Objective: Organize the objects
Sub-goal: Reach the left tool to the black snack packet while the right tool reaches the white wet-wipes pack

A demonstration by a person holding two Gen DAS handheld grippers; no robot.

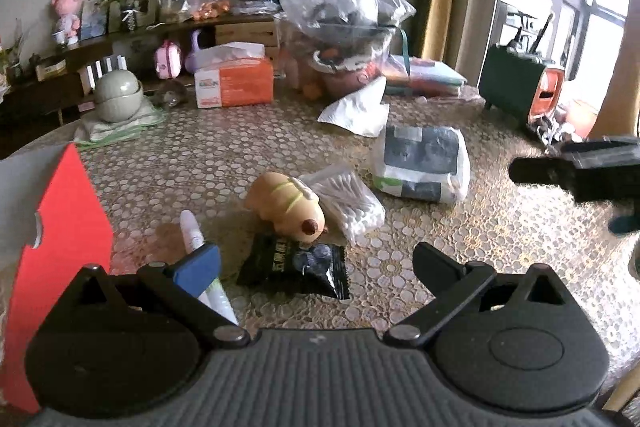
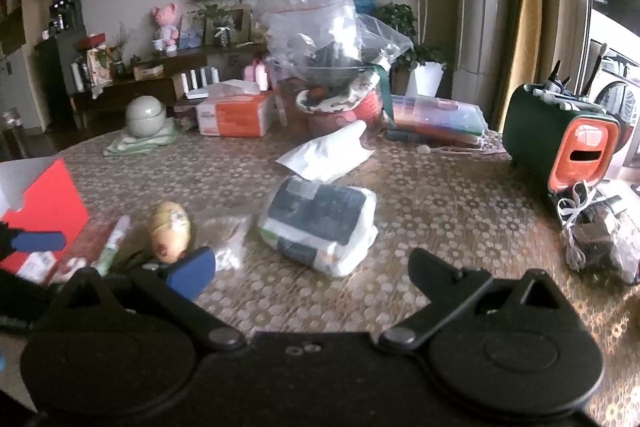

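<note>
Our left gripper point(image 1: 316, 263) stands wide open with nothing between its fingers, low over the patterned tablecloth point(image 1: 208, 159). Just ahead of it lies a black snack packet point(image 1: 294, 269), and touching the packet's far edge is a tan squishy toy point(image 1: 286, 205) on its side. A clear bag of cotton swabs point(image 1: 346, 201) leans against the toy's right flank. A white marker pen point(image 1: 200, 255) runs under the left finger's blue pad. A red box point(image 1: 60, 227) stands at the left, close beside that finger.

Our right gripper point(image 2: 312, 271) is also spread open and empty, above the cloth. Before it sits a wrapped pack of tissues point(image 2: 320, 223), with a crumpled white bag point(image 2: 328, 155) just behind. Well off to the right stands a green and orange organizer point(image 2: 560, 143) holding pens. At the far edge a clear plastic bag point(image 2: 320, 27) tops a pile beside an orange tissue box point(image 2: 236, 117).
</note>
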